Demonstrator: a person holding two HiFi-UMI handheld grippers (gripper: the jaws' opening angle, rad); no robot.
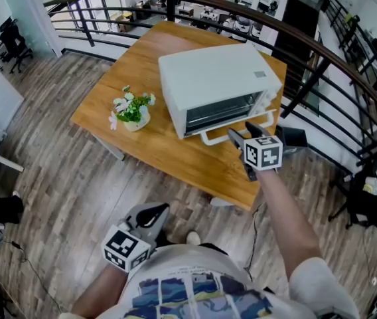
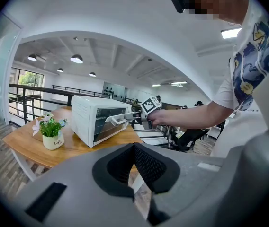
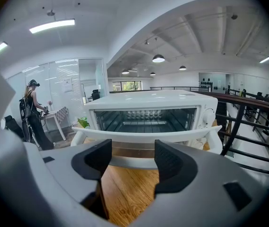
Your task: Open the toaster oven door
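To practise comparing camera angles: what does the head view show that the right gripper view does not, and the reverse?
Head view only: the left gripper and the person's printed shirt. Right gripper view only: the oven rack and a distant person. Both: the white toaster oven, its handle, the wooden table and the right gripper.
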